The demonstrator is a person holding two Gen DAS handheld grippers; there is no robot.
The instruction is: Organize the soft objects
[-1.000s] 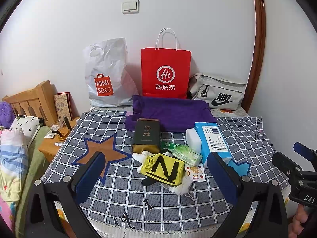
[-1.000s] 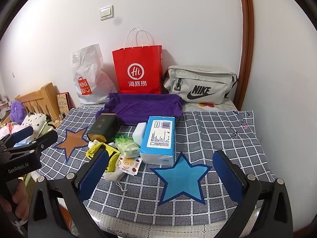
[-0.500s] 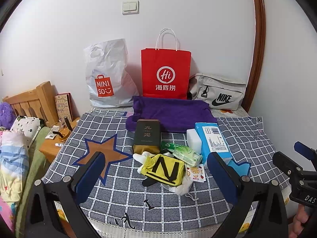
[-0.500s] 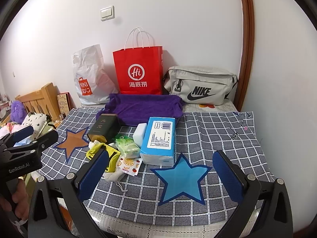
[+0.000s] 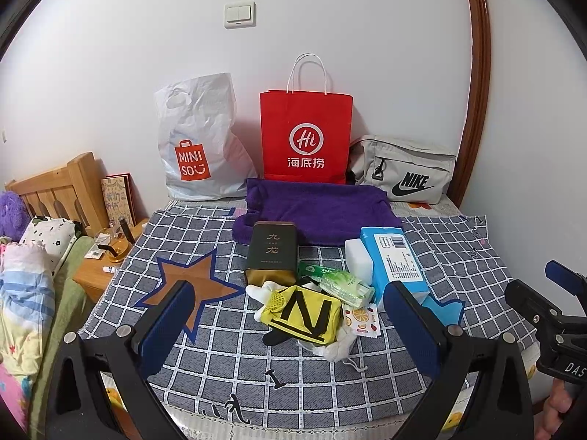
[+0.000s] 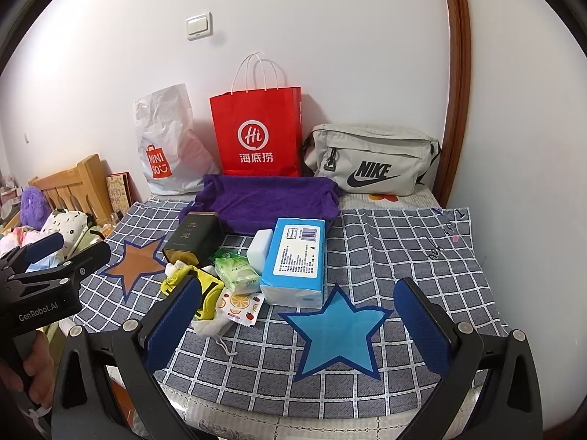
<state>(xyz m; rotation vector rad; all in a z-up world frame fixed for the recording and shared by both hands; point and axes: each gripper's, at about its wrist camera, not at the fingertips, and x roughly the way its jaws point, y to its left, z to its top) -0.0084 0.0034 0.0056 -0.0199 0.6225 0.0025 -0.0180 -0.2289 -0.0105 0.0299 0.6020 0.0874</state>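
Centrally, a yellow pouch (image 5: 306, 313) bears a black N.

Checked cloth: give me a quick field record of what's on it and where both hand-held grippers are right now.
surface: checked cloth with star patches
back row, by the wall: white plastic bag, red paper bag, grey waist bag
in front of the bags: purple towel, lying flat
middle cluster: dark tin, blue tissue pack, green wipes packet, yellow pouch
left hand-held gripper: open, empty, short of the yellow pouch
right hand-held gripper: open, empty, over the blue star
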